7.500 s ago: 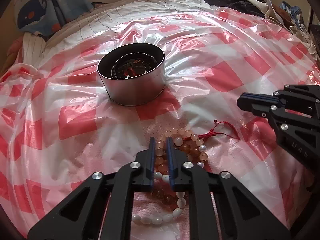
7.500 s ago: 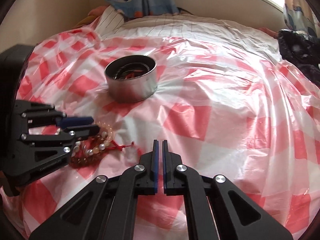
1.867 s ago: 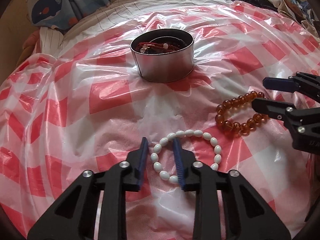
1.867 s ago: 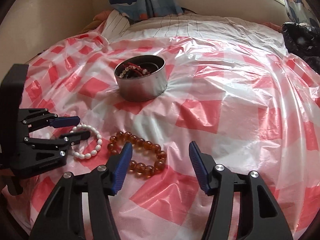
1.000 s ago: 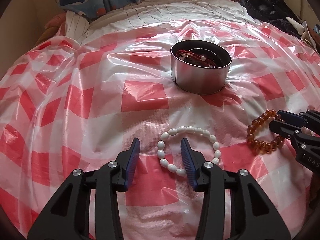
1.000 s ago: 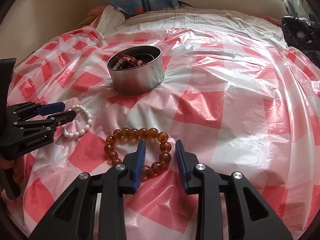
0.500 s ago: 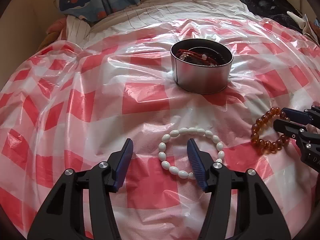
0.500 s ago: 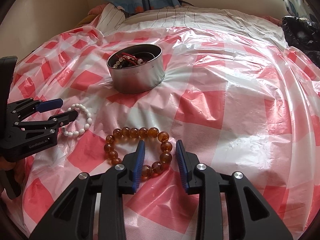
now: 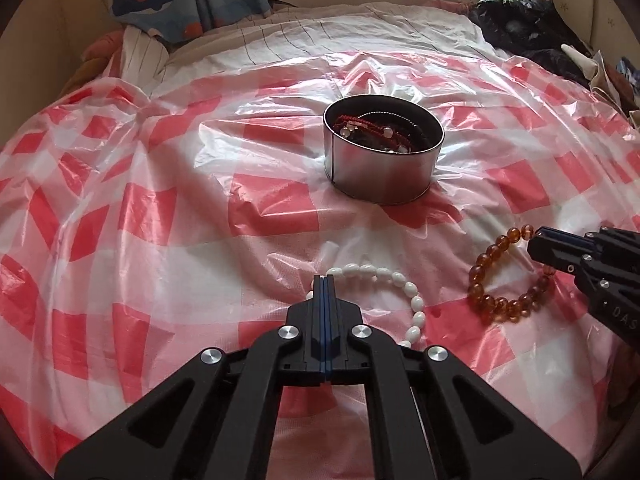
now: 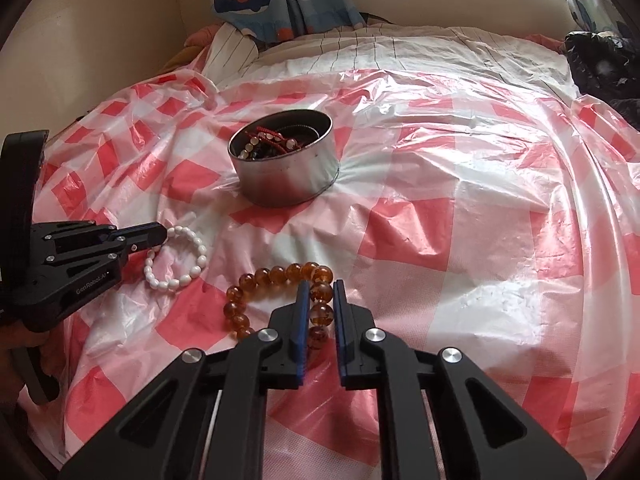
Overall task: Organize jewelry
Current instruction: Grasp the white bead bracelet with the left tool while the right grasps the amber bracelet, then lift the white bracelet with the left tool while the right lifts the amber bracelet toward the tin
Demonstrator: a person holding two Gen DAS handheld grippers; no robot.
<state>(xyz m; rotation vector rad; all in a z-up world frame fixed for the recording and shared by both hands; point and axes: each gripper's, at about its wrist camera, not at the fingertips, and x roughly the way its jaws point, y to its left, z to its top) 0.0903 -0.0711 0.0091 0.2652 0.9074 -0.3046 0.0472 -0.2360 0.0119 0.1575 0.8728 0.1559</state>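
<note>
A white bead bracelet [image 9: 394,280] lies on the red-checked plastic sheet [image 9: 160,220]. My left gripper [image 9: 325,278] is shut, its tip pinching the bracelet's near-left part. To its right lies an amber bead bracelet [image 9: 482,264]. My right gripper [image 10: 320,284] straddles the amber bracelet's [image 10: 256,278] right side. Its jaws are closing, and the pads press on the beads between them. Behind both stands a round metal tin [image 9: 384,182] holding red cord and bead jewelry. In the right wrist view the left gripper [image 10: 162,234] touches the white bracelet [image 10: 200,258].
The plastic sheet covers a bed and is wrinkled around the tin [image 10: 288,184]. A whale-print pillow [image 9: 160,4] lies at the head. Dark clothing [image 9: 532,28] is piled at the far right. A hand [image 10: 16,340] holds the left gripper's handle.
The left jaws have gone from wide apart around the white bracelet to fully together on it. The right jaws have narrowed onto the amber beads. Neither hand has shifted much.
</note>
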